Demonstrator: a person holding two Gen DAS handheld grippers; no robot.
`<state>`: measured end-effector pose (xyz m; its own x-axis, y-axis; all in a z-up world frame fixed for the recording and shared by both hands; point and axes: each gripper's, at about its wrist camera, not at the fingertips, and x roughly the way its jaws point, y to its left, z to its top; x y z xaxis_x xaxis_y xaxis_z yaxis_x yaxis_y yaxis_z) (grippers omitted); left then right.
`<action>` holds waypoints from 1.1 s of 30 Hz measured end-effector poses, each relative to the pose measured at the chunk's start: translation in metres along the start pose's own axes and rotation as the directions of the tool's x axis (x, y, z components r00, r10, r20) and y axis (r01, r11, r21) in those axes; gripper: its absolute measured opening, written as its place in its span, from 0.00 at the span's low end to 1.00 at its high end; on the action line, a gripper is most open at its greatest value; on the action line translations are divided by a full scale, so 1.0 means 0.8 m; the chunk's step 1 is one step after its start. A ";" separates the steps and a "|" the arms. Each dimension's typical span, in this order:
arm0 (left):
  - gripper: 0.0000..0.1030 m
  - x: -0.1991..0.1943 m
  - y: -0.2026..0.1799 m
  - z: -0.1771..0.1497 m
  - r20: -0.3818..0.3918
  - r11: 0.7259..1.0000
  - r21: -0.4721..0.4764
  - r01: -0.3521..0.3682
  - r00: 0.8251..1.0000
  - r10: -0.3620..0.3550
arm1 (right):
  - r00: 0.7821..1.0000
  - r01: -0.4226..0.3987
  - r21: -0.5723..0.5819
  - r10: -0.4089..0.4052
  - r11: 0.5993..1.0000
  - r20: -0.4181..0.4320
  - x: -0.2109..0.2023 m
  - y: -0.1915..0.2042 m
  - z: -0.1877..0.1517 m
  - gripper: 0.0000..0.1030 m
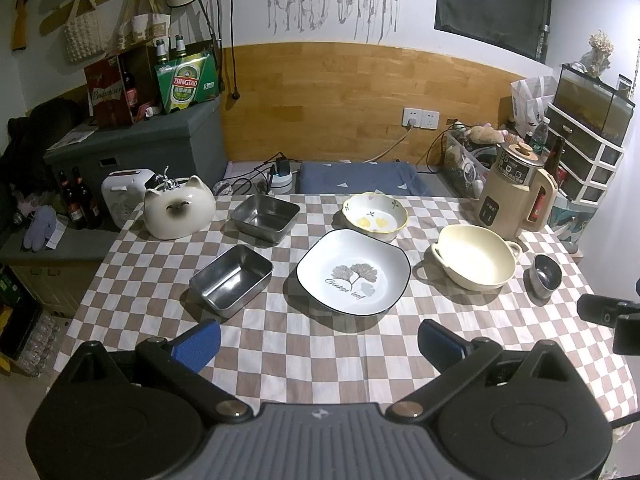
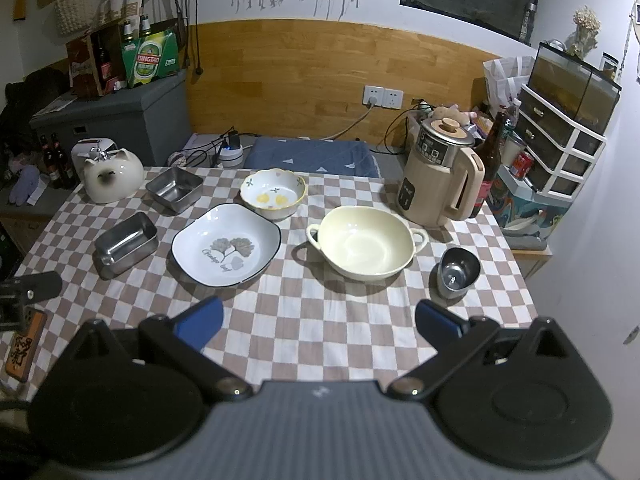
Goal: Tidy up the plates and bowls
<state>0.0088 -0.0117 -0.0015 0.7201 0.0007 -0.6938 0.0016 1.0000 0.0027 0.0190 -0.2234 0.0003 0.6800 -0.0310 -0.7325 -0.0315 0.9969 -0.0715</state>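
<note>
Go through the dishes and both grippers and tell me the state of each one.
Left gripper: jaws open, empty.
Right gripper: jaws open, empty.
Ginkgo plate: upright, empty.
Flower bowl: upright, empty, just behind the plate.
Cream two-handled bowl: upright, empty.
Two steel trays: upright, empty, unstacked.
Steel cup: upright, empty.
Kettle: lid on.
</note>
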 end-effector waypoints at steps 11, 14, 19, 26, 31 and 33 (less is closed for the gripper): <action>1.00 -0.001 0.001 -0.001 0.001 1.000 0.001 -0.001 1.000 0.001 | 1.000 0.003 0.000 -0.003 1.000 0.002 -0.001 0.001 0.000 1.00; 1.00 -0.001 0.002 -0.001 0.001 1.000 0.001 0.001 1.000 -0.001 | 1.000 0.002 0.001 -0.002 1.000 0.003 -0.001 0.000 0.000 1.00; 1.00 -0.008 -0.002 0.004 0.001 1.000 0.001 0.001 1.000 -0.001 | 1.000 0.002 0.001 -0.002 1.000 0.002 -0.001 0.000 0.000 1.00; 1.00 -0.008 -0.003 0.004 0.002 1.000 0.001 0.002 1.000 -0.002 | 1.000 0.004 -0.003 -0.004 1.000 0.007 -0.002 0.001 0.000 1.00; 1.00 -0.008 -0.005 0.007 0.003 1.000 -0.001 -0.003 1.000 0.003 | 1.000 0.001 -0.004 -0.001 1.000 0.008 -0.002 0.001 0.000 1.00; 1.00 -0.009 -0.006 0.008 0.003 1.000 -0.003 -0.007 1.000 0.007 | 1.000 -0.002 -0.004 0.002 1.000 0.008 -0.002 0.001 0.000 1.00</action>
<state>0.0076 -0.0168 0.0081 0.7219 0.0078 -0.6919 -0.0057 1.0000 0.0053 0.0183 -0.2228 0.0013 0.6862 -0.0285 -0.7269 -0.0360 0.9967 -0.0730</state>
